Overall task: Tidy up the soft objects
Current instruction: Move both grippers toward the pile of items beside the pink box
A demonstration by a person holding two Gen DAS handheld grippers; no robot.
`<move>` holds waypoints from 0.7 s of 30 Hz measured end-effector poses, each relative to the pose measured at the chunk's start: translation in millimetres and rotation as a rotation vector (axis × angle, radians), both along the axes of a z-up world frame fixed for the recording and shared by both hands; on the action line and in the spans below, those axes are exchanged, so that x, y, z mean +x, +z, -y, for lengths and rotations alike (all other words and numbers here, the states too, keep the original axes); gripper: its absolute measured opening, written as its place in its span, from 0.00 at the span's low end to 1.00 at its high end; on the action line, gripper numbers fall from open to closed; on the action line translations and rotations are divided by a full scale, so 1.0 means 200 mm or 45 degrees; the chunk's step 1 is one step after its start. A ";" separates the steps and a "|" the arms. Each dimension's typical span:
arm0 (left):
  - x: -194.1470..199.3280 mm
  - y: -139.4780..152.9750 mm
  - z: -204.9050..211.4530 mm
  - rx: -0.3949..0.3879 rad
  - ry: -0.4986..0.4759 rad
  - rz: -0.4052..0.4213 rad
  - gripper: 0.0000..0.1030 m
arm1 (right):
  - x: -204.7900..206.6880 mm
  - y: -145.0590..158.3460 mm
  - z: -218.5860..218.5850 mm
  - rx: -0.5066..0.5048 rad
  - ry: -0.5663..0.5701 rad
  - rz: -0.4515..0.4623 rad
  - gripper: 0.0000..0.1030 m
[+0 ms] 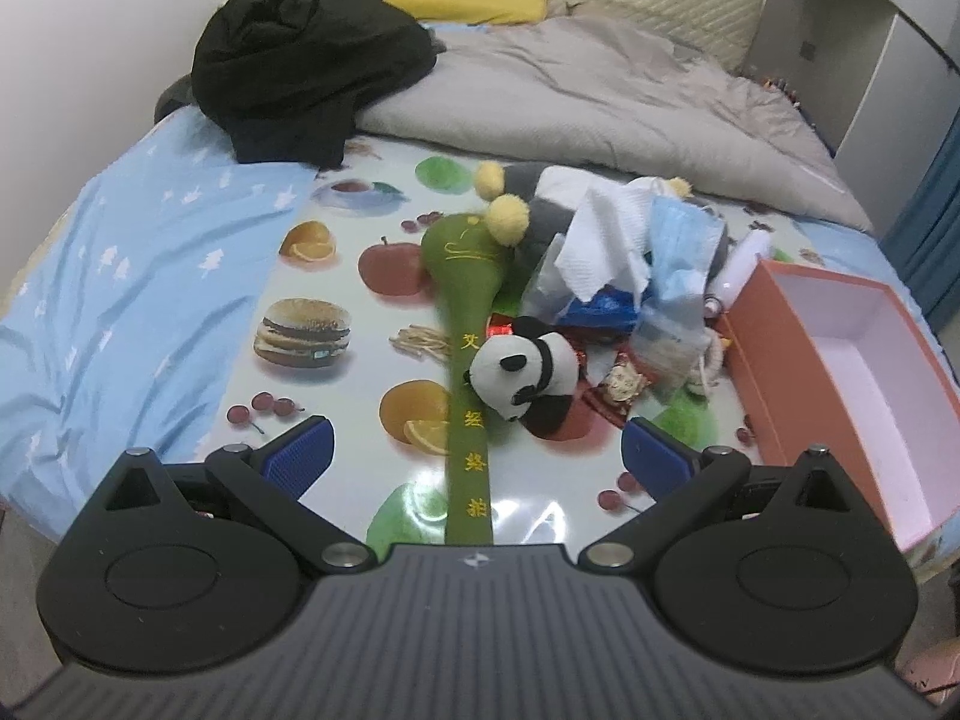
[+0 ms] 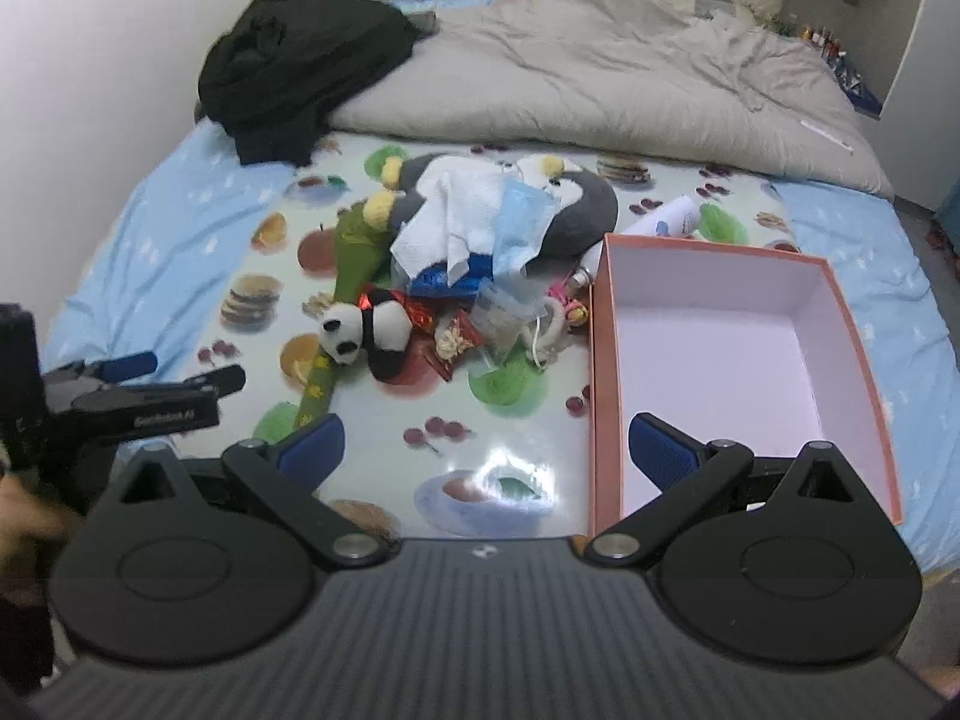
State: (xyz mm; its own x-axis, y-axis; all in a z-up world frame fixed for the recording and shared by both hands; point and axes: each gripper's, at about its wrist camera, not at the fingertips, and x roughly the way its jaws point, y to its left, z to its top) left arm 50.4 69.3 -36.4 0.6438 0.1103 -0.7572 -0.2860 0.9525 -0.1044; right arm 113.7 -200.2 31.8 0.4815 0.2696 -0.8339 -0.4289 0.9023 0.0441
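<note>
- Jaws of both grippers are spread wide and hold nothing; the left gripper (image 1: 477, 456) hovers low over the mat in front of the pile, and the right gripper (image 2: 486, 450) hovers with one finger over the near corner of the box (image 2: 606, 396).
- Soft things lie in one heap on the fruit-printed mat (image 1: 336, 276) on the bed: the panda plush (image 1: 528, 369) lies on top of the long green plush stick (image 1: 465, 276), and behind them a grey penguin plush (image 2: 585, 204) is half covered by white tissue paper (image 1: 606, 234) and a blue face mask (image 1: 681, 240).
- Risk one: the panda rests across the green stick, so pulling the stick first would probably roll the panda away or drag it.
- Risk two: small wrappers (image 1: 624, 384) and a plastic bag (image 2: 501, 306) lie just beside the panda; wide jaws may pinch a wrapper together with the plush and carry rubbish into the box.
- Risk three: tissue and mask sit loose on the penguin, so lifting it would likely throw them on the mat.
- Risk four: the box is light cardboard near the bed edge; a push from the right gripper could slide it off.
- Risk five: the two grippers are near each other and may collide over the pile.
</note>
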 end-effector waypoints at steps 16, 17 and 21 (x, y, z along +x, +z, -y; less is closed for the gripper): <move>0.15 -0.10 -0.02 -0.006 0.011 -0.027 1.00 | 0.14 -0.06 -0.09 -0.106 0.035 -0.116 1.00; 0.16 -0.10 -0.03 -0.006 0.011 -0.025 1.00 | 0.15 -0.06 -0.09 -0.114 0.035 -0.109 1.00; 0.19 -0.12 -0.05 -0.010 0.015 -0.025 1.00 | 0.19 -0.08 -0.11 -0.136 0.029 -0.106 1.00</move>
